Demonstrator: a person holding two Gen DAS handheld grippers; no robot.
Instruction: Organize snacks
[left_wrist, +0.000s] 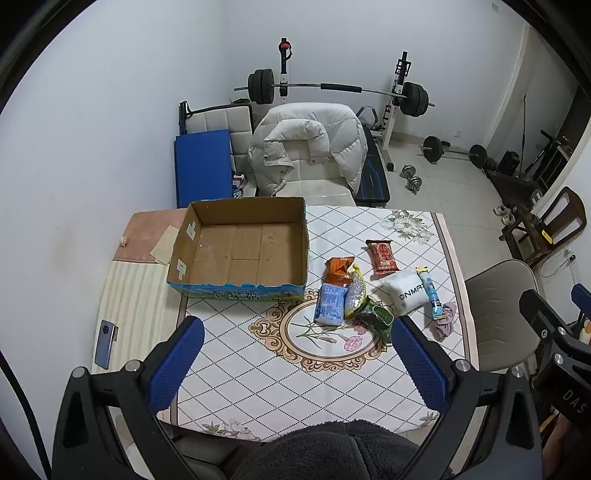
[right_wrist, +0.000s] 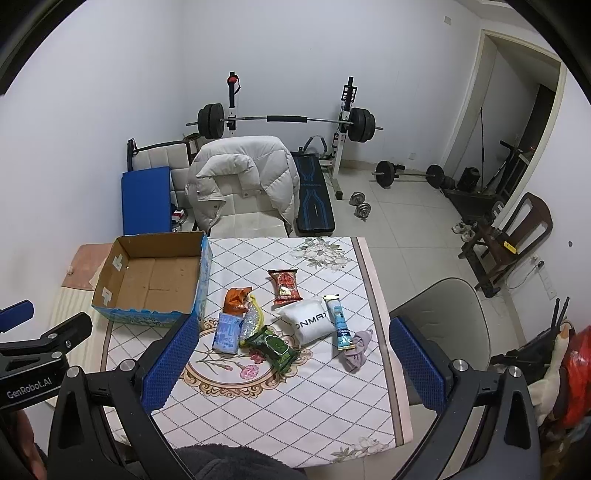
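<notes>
An open cardboard box (left_wrist: 240, 251) (right_wrist: 155, 280) sits empty at the table's far left. To its right lie several snacks: a red packet (left_wrist: 382, 256) (right_wrist: 285, 287), an orange packet (left_wrist: 338, 271) (right_wrist: 236, 300), a light blue packet (left_wrist: 330, 304) (right_wrist: 226, 333), a green packet (left_wrist: 375, 317) (right_wrist: 275, 349), a white pouch (left_wrist: 404, 291) (right_wrist: 312, 322) and a blue tube (left_wrist: 431, 293) (right_wrist: 340, 323). My left gripper (left_wrist: 297, 363) hovers open above the table's near middle. My right gripper (right_wrist: 293, 365) is open too, held high over the snacks. Neither holds anything.
A phone (left_wrist: 105, 343) lies on the striped mat at the table's left. A pink cloth (left_wrist: 445, 319) (right_wrist: 356, 349) rests beside the tube. A chair with a white jacket (left_wrist: 306, 147) stands behind the table, a grey chair (right_wrist: 439, 317) on the right. Gym weights fill the floor beyond.
</notes>
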